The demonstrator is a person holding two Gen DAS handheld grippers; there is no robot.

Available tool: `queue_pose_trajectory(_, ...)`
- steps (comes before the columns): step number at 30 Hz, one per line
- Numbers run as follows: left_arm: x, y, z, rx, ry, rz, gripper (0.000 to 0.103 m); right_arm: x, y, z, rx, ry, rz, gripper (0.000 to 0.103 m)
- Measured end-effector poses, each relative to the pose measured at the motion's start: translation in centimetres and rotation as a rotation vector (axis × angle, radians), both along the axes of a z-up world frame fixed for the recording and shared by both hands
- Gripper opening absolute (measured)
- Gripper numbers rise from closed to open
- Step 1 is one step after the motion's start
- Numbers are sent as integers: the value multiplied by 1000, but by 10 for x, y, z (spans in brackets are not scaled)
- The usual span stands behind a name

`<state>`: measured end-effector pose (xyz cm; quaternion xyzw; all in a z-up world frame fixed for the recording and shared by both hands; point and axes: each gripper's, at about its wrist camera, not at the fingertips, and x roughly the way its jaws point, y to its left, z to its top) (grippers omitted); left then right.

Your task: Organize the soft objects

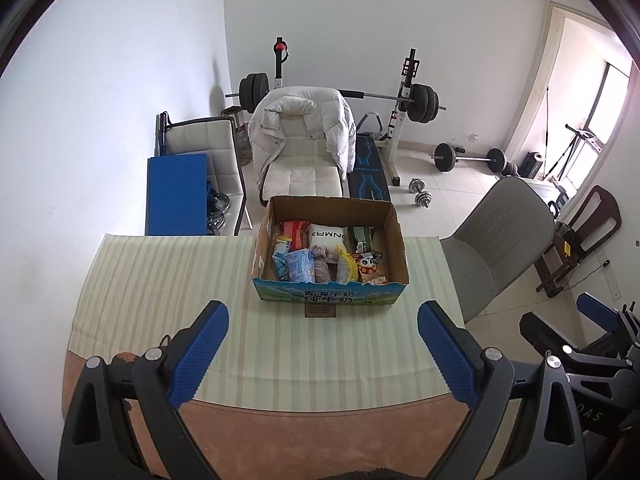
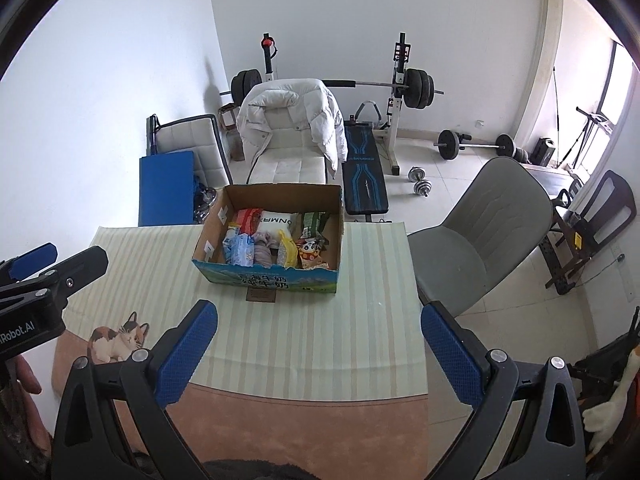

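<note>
All soft items sit packed in the cardboard box (image 1: 330, 248) on the counter (image 1: 168, 280), none loose outside. My left tool (image 1: 322, 354) and right tool (image 2: 320, 354) are both spread wide, empty. Fits either sorted or about to unpack; can't tell which

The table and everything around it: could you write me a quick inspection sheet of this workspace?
Surface: table under a pale striped cloth.
Job's things: open cardboard box holding snack packets and a greyish soft cloth.
Clutter: small brown tag in front of the box.
Grippers: left gripper and right gripper both open, empty, short of the box.
Cables: nothing seen on the table.
Surroundings: white jacket over a chair, barbell rack, grey chair.
</note>
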<state>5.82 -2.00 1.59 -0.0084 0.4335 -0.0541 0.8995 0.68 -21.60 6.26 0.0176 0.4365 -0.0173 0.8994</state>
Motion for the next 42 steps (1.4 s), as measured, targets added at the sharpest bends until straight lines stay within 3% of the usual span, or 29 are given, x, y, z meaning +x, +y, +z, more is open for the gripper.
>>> queue_pose_trajectory(4,-2,-2,0,4,-13,5,103,3,-9,6,-14,-30,-36,103)
queue_pose_trajectory(42,-2,1,16,23,-67,24,103,6,-2,32,-43,-124,-38,103)
